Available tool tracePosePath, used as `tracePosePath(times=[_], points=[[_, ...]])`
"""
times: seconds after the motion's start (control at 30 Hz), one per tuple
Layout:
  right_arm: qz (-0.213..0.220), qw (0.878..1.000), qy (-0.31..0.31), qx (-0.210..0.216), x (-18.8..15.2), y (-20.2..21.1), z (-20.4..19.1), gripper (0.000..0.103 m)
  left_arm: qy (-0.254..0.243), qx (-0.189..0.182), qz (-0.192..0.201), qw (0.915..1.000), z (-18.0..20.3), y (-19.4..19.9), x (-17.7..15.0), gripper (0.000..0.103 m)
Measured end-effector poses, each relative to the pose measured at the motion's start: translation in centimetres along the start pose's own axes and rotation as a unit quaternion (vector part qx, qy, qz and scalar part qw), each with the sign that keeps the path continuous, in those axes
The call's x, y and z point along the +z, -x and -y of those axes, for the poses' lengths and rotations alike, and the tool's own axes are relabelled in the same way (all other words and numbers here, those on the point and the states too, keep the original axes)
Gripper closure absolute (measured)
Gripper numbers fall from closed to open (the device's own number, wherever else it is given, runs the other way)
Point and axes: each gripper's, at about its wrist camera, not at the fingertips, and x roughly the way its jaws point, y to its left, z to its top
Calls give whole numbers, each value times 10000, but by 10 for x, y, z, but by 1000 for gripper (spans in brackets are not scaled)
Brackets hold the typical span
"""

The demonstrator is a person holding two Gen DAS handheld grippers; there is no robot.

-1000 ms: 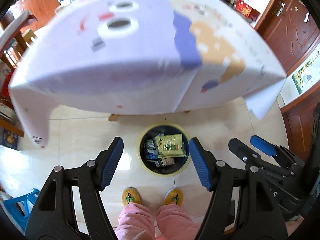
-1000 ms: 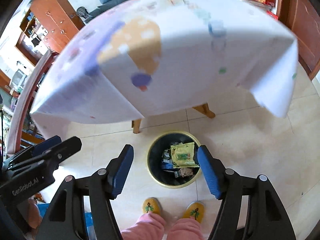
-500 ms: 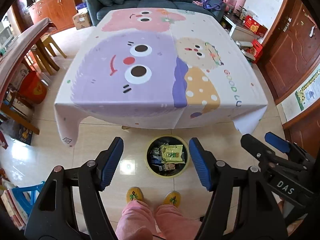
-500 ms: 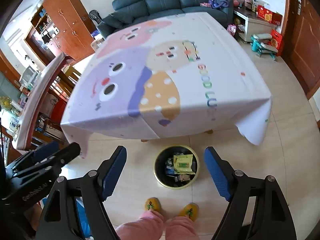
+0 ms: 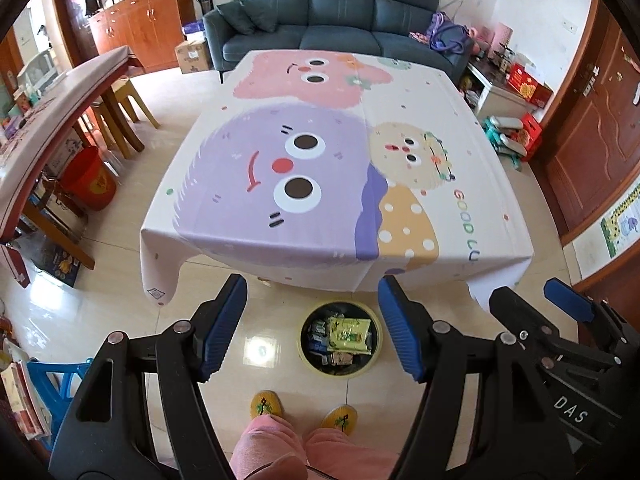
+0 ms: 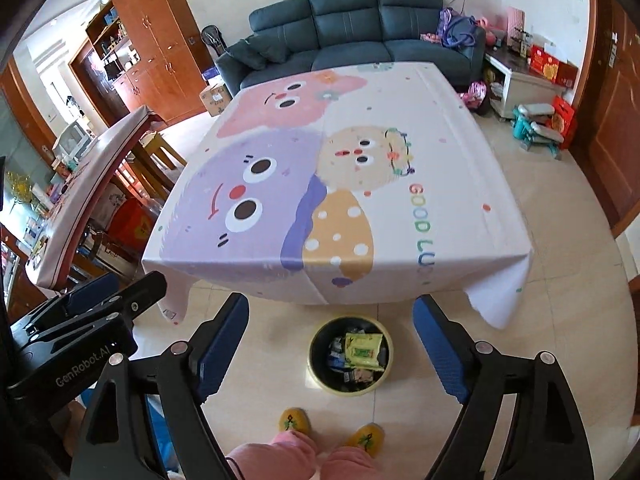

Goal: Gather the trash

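Observation:
A round bin with a yellow rim [image 5: 304, 354] [image 6: 316, 376] stands on the tiled floor just in front of the table. It holds several wrappers, with a yellow-green packet [image 5: 349, 331] [image 6: 363, 349] on top. My left gripper [image 5: 312, 312] hangs open high above the bin, nothing between its blue pads. My right gripper [image 6: 330, 334] is open too, held level with the left, and empty. The table [image 5: 328, 168] [image 6: 360, 200] carries a cartoon cloth with nothing lying on it.
A person's pink trousers [image 5: 280, 440] and yellow slippers [image 5: 264, 402] stand just behind the bin. A long wooden counter [image 5: 48, 120] and a red bucket [image 5: 90, 178] are at the left, a dark sofa [image 5: 336, 12] behind the table, wooden doors [image 5: 592, 128] at the right.
Both grippers have risen and pulled back: the bin looks smaller and lower, and the whole tabletop and the sofa have come into view. Both stay open.

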Motion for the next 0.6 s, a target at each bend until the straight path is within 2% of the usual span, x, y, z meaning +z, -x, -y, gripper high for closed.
tracePosePath(times=[0.3, 0.6], points=[[224, 9997, 118, -2, 21, 3, 0, 16, 57, 22, 151, 9999, 3, 1, 18, 38], [347, 9993, 168, -21, 34, 1, 1, 16, -86, 5, 273, 9996, 17, -2, 29, 38]])
